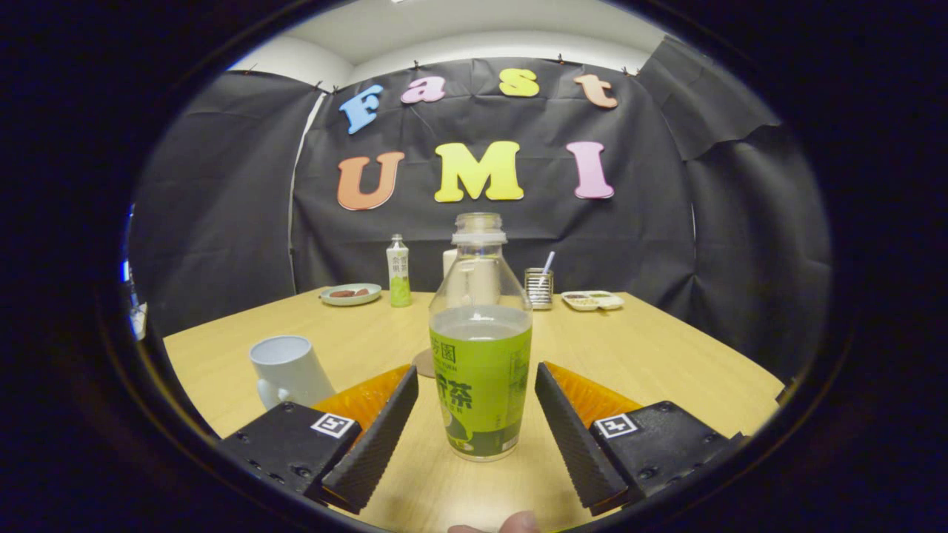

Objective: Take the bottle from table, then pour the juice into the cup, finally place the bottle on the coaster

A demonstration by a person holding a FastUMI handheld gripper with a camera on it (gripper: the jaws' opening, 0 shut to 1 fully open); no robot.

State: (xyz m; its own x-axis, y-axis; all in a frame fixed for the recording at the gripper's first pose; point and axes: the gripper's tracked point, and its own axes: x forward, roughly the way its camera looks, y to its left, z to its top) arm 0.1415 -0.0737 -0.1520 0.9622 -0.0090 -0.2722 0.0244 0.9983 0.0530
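Straddling the bottle (480,348), your gripper (475,414) is sitting low over the table (637,355) with its fingers (378,433) spread wide, one on each side of the green-labelled body and neither one touching it, so you are gripping nothing yet. You are working the first step, the take from the table. The bottle is standing upright between the fingers, uncapped, with pale juice filling it to about the top of the label, so I am judging that the next move is asking you to close both fingers squarely on the labelled part and then lift it straight, since any tilt with the mouth open could be spilling juice early. A fingertip (518,523) is showing at the near edge, just below the bottle. To the left, just past the left finger, the white cup (287,370) is waiting with its mouth up; after the lift you will be carrying the bottle that way to pour. Peeking out from behind the bottle on its left is a round brown disc, probably the coaster (425,363), where the bottle is meant to end. Farther back along the table's far side are lying a plate (350,295), a second small green bottle (398,271), a mesh holder (539,287) with a straw, and a divided tray (592,300).
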